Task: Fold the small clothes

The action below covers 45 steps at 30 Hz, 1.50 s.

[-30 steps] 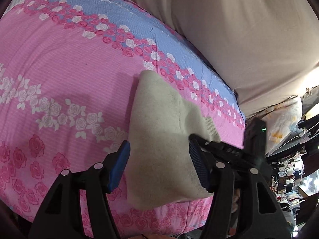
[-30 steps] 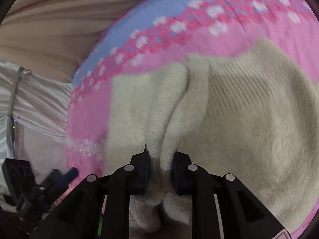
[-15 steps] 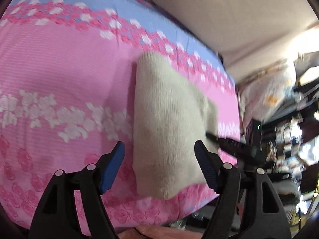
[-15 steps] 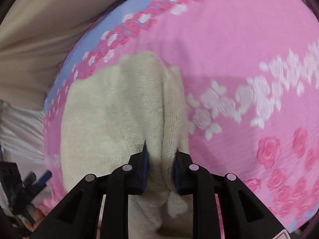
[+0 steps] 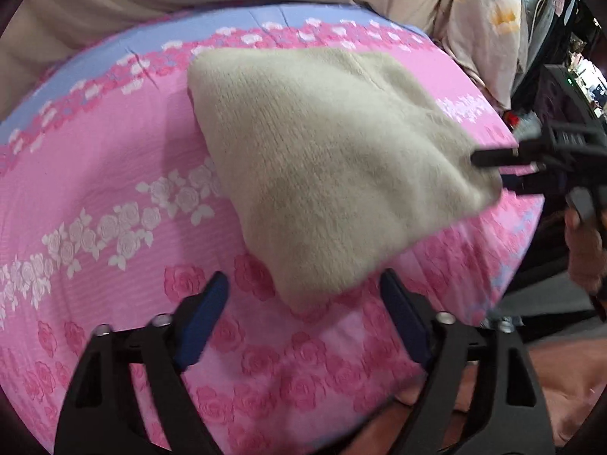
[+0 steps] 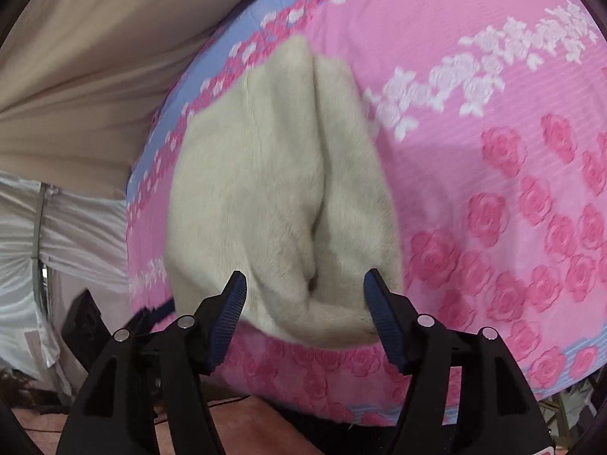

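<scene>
A cream knit garment (image 5: 322, 151) lies folded on the pink floral bedsheet (image 5: 95, 159). It also shows in the right wrist view (image 6: 273, 189), with a fold crease down its middle. My left gripper (image 5: 303, 314) is open and empty, just short of the garment's near corner. My right gripper (image 6: 303, 314) is open, its jaws either side of the garment's near edge without gripping it. In the left wrist view the right gripper (image 5: 493, 170) sits at the garment's right corner.
A beige cover (image 6: 95, 76) lies beyond the sheet's blue border (image 5: 189, 38). White satin fabric (image 6: 57, 235) hangs at the left of the right wrist view. A pale floral pillow (image 5: 481, 19) and room clutter sit at the far right.
My right gripper was shut on the garment's folded edge and has now opened and let it go. The left gripper stayed open and drew back to the garment's near corner.
</scene>
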Available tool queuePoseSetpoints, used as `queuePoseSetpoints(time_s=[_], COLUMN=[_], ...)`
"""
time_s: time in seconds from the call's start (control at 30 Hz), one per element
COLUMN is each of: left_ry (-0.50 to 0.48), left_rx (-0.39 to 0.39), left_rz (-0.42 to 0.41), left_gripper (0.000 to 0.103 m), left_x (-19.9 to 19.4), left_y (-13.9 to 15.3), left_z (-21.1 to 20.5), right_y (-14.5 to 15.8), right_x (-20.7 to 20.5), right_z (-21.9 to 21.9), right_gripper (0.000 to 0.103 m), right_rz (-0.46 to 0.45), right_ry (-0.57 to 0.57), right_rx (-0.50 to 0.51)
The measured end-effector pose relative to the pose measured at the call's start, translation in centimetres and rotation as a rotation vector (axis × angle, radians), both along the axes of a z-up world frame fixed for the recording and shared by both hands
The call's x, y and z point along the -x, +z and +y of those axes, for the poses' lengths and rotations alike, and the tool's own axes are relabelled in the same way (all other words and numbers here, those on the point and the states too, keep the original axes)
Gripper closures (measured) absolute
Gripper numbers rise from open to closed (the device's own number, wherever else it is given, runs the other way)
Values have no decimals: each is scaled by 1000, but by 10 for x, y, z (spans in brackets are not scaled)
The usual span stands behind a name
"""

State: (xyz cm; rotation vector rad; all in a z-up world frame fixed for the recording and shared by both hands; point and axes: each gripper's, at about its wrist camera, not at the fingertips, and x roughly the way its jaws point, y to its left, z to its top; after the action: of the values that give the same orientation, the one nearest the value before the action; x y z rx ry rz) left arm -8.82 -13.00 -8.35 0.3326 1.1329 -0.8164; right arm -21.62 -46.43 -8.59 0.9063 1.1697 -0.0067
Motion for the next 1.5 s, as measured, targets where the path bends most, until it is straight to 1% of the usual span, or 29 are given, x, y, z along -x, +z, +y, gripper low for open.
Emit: queuePoseSetpoints(time_s=[0.03,0.07,0.1,0.17,0.27,0.33,0.37,0.4,0.43,0.47,0.5,0.53,0.57,0.6,0.63,0.67,0.77,0.83,0.93,0.97,1.0,1.03,1.07,1.17,1.23,1.33,1.4,1.47,1.5], left_ry=[4,9,37,90,118,108,100,93,95,101,107,111,120,136,158,174,235,293,378,401,414,427,435,438,447,444,415,383,367], left_rx=[-2,2,18,82,120,101,81,33,8,3,19,43,76,99,98,91,61,44,48,49,51,51,51,40,49,66,69,75,85], left_rz=[-1,18,28,48,30,72,91,104,112,132,133,118,91,61,32,8,-72,-86,-78,-81,-82,-83,-82,-100,-93,-59,-73,-89,-84], left_gripper=[59,75,79,83,85,85,84,84,84,84,84,84,81,72,66,59,57,57,56,51,47,45,45,44,40,40,40,35,32], left_x=[-2,-5,-11,-24,-28,-26,-24,-22,-21,-19,-19,-19,-19,-21,-25,-28,-44,-57,-71,-74,-75,-74,-73,-72,-73,-78,-83,-89,-97], left_y=[-5,-9,-7,12,37,29,19,2,-7,-11,-4,7,20,35,46,52,67,68,72,74,75,76,76,79,79,75,79,82,82], left_z=[-2,-4,-2,13,31,34,33,29,28,31,35,40,47,54,58,59,55,55,61,64,67,70,73,82,86,84,75,62,53], right_y=[-2,-3,4,33,73,54,32,-1,-24,-28,-19,-3,15,31,50,66,100,99,66,41,18,-6,-16,22,33,12,11,17,16], right_x=[-7,-14,-20,-24,-17,-16,-20,-19,-13,-6,1,5,5,3,-4,-12,-50,-70,-89,-95,-96,-97,-96,-94,-90,-87,-73,-66,-66], right_z=[6,10,11,9,-1,-6,-7,-10,-18,-25,-32,-35,-34,-31,-26,-21,15,57,128,149,161,168,171,170,172,177,176,176,176], right_gripper=[78,90,89,90,91,91,91,89,89,88,86,80,75,73,74,74,79,90,93,93,94,102,103,99,96,95,90,80,63], right_rz=[-1,0,-10,-98,-202,-135,-61,31,56,34,10,-19,-32,-37,-61,-105,-220,-241,-184,-135,-80,-20,14,-62,-78,-9,-32,-82,-99], right_ry=[35,69,76,70,50,71,90,104,78,9,-49,-87,-95,-91,-69,-34,117,240,462,526,566,597,589,570,595,647,642,632,631], right_rx=[25,38,54,71,105,182,236,247,179,109,67,81,141,211,273,285,237,205,247,243,266,293,273,277,269,303,238,175,163])
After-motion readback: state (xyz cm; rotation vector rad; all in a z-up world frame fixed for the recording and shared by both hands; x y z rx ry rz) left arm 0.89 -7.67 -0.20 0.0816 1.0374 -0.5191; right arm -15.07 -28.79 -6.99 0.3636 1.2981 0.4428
